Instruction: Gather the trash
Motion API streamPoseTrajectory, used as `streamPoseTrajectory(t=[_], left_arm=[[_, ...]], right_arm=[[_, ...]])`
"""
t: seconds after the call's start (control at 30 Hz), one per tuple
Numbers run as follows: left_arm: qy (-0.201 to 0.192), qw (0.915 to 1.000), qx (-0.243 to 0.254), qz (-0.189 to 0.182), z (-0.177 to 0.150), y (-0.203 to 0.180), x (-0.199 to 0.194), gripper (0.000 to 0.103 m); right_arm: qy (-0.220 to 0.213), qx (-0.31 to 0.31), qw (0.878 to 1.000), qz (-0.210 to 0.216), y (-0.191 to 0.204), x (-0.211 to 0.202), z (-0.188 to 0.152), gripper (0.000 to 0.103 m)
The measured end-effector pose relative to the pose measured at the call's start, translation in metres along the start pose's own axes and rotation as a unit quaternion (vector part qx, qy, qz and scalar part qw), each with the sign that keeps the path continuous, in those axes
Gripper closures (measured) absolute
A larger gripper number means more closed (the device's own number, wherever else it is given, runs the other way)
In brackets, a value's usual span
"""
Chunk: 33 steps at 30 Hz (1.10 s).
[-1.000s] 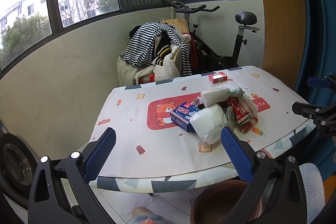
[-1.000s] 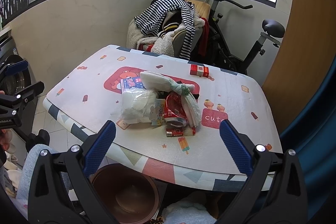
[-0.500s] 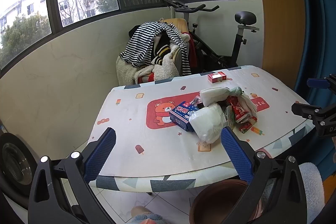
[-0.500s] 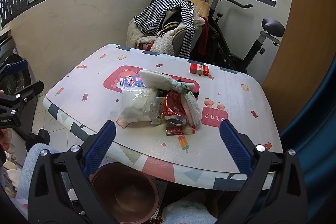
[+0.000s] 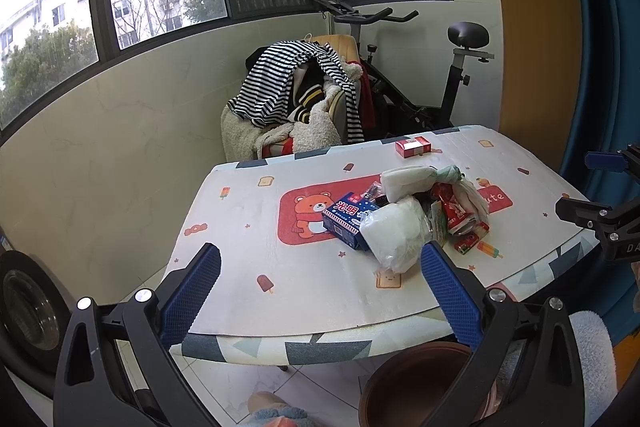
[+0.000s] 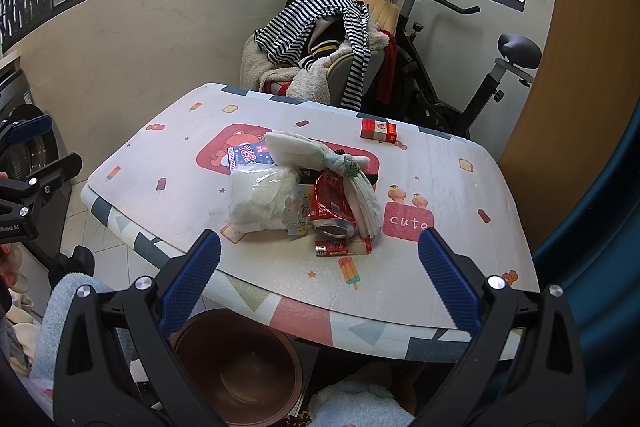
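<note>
A pile of trash lies mid-table: a clear plastic bag (image 5: 394,233) (image 6: 260,197), a blue box (image 5: 346,217) (image 6: 250,155), a crushed red can (image 6: 332,201) (image 5: 454,209), white wrappers (image 6: 304,149) and a small red tube (image 6: 340,248). A red-and-white pack (image 5: 413,147) (image 6: 378,131) lies apart at the far edge. A brown bin (image 6: 240,367) (image 5: 420,383) stands on the floor below the near table edge. My left gripper (image 5: 320,291) and right gripper (image 6: 318,281) are both open and empty, held before the near edge, short of the pile.
The table (image 5: 248,227) (image 6: 460,187) has a cartoon-print cover. Behind it stand a chair heaped with striped clothes (image 5: 296,95) (image 6: 324,39) and an exercise bike (image 5: 452,79) (image 6: 480,75). A washing machine (image 5: 24,311) is at the left. A blue curtain (image 5: 600,47) hangs at the right.
Both views have shifted only slightly; the table and pile sit marginally farther up in frame. Both grippers stay open, and nothing on the table has moved.
</note>
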<state>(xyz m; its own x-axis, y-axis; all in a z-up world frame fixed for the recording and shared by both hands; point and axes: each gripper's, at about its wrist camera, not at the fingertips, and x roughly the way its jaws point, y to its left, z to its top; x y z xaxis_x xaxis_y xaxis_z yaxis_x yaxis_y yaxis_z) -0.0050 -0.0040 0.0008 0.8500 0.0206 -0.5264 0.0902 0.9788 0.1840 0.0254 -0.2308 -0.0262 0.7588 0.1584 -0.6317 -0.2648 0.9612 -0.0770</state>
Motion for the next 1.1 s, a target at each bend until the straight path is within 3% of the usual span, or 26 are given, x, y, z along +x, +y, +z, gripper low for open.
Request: streamPoseTrajectory(t=[0.2,0.53,0.93,1.1], left_arm=[[0.004,1.0000,-0.001,-0.004,0.000,-0.001,0.000,0.005],[0.032,0.9977,-0.005,-0.059,-0.006,0.004,0.022,0.005],[0.013,0.9981,-0.013,-0.058,-0.012,0.016,0.045,0.005],[0.037,0.9975,-0.017,-0.057,-0.019,0.022,0.068,0.005]], right_arm=[[0.001,0.000,1.000,-0.001,-0.001,0.001,-0.003,0.006],[0.008,0.003,1.000,0.004,-0.005,0.008,-0.015,0.006],[0.032,0.014,0.999,0.000,-0.010,0.029,-0.014,0.006],[0.052,0.026,0.998,-0.003,-0.020,0.052,-0.021,0.006]])
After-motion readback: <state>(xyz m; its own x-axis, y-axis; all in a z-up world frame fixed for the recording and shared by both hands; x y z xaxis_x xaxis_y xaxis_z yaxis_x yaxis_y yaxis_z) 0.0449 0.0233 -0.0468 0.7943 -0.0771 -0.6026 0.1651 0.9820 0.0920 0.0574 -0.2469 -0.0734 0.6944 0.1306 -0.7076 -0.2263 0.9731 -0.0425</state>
